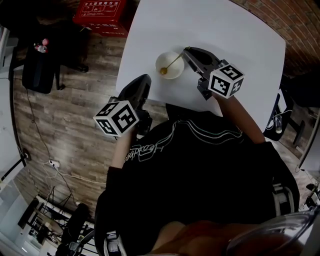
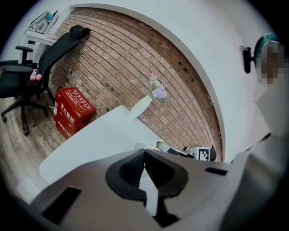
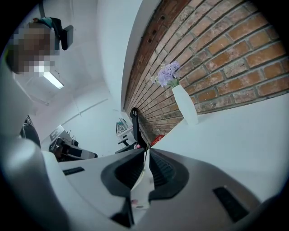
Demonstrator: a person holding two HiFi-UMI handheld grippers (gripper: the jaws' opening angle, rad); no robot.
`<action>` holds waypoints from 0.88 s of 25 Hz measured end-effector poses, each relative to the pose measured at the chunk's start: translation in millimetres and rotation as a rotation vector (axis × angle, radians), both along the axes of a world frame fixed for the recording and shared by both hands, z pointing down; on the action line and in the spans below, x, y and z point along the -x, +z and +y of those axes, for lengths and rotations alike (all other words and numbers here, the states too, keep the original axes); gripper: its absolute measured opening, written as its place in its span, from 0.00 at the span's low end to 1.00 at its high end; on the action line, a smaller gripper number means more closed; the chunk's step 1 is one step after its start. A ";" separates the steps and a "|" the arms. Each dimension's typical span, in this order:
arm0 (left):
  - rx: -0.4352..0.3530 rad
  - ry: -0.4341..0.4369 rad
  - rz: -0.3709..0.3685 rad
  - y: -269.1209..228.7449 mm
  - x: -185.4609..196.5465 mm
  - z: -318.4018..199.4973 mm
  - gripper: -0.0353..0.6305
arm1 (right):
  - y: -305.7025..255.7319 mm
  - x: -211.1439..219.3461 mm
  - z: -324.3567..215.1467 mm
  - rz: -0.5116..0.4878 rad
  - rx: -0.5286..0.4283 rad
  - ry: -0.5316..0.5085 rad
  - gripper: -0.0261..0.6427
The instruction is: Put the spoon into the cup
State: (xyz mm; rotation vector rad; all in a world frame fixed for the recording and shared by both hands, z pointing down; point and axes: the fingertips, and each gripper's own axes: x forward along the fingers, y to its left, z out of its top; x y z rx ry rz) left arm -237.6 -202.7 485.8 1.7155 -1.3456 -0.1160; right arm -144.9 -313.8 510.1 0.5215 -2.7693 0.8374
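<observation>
On the white table (image 1: 225, 35) stands a white cup (image 1: 172, 71). A gold spoon (image 1: 172, 62) lies slanted across it, its bowl end low at the cup's near-left rim and its handle rising to the right. My right gripper (image 1: 186, 52) is at the cup's right side, shut on the tip of the handle; in the right gripper view (image 3: 145, 153) a thin sliver shows between the jaws. My left gripper (image 1: 145, 78) hovers at the table's near-left edge, shut and empty (image 2: 144, 152). The left gripper view shows the right gripper (image 2: 169, 149) with the spoon's yellow end.
A white vase with lilac flowers (image 2: 143, 104) (image 3: 184, 104) stands at the table's far side by a brick wall. A red box (image 1: 100, 12) (image 2: 71, 110) sits on the wood floor to the left, near a black office chair (image 2: 49, 56).
</observation>
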 end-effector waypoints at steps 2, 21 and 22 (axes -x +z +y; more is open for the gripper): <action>-0.009 0.001 -0.003 -2.6 0.6 -0.5 0.06 | 0.0 -1.4 -0.9 0.000 0.003 0.005 0.04; -0.141 0.024 -0.010 -50.8 -17.1 41.5 0.06 | -75.6 -49.4 22.7 -0.082 -0.091 0.100 0.11; -0.151 0.025 -0.012 -54.4 -19.5 45.3 0.06 | -83.3 -51.4 30.0 -0.098 -0.100 0.093 0.10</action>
